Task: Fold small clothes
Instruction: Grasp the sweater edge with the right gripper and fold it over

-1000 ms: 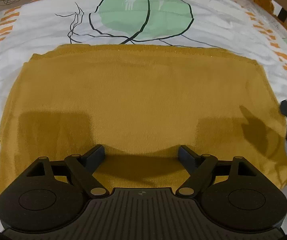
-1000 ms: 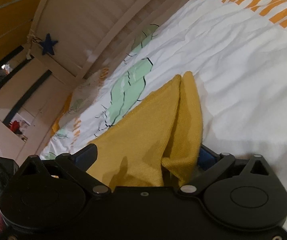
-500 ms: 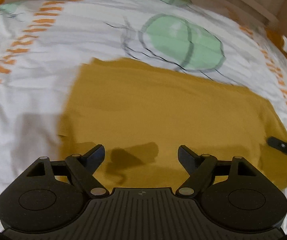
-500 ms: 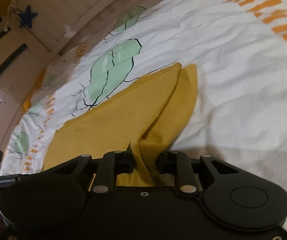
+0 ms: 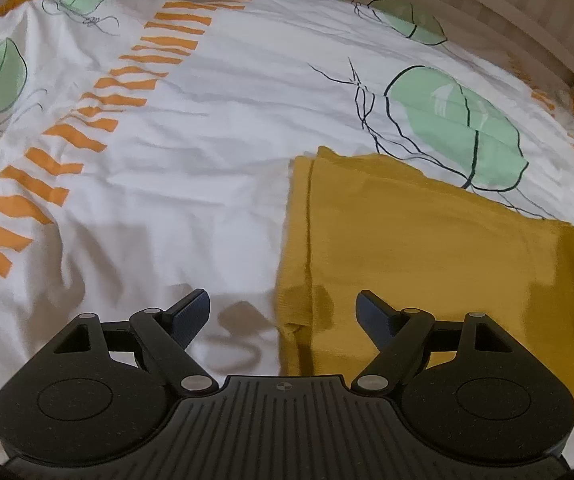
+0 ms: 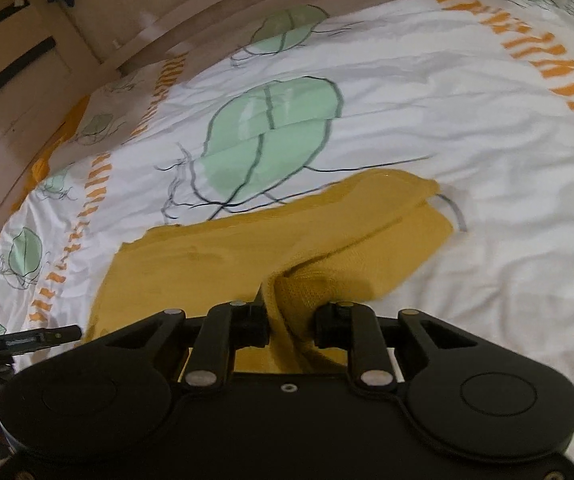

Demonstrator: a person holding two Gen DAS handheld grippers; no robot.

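Yellow knit garment [image 5: 427,248] lies flat on the bed [image 5: 191,184], on a white cover printed with green leaves and orange dashes. It is already doubled: two stacked layers show along its left edge in the left wrist view.

Right tongs [image 6: 290,326]: jaws have just been closing and are now clenched on a bunched fold at the garment's right-hand end [image 6: 319,264]. The cloth rises from the bed into the grip in a soft ridge.

Left tongs [image 5: 283,312]: released, jaws wide, hanging just above the near left corner of the garment. One finger is over bare bed cover, the other over yellow cloth; nothing sits between the pads.

Step in hand, as I judge it: carry the right end across for another fold. To do it well:
- keep both layers in the pinch; the top one looks liable to slip out.
- lift only enough to clear the lower cloth, then travel across level.
- have the left tongs pin or pinch the near left corner so the stack does not drag.
- land edge on edge with the left side, then smooth.

Orientation: in the left wrist view the long axis runs left to right, slanting slightly toward the near right. The doubled left edge runs away from the camera. Neck or hem: cannot tell.
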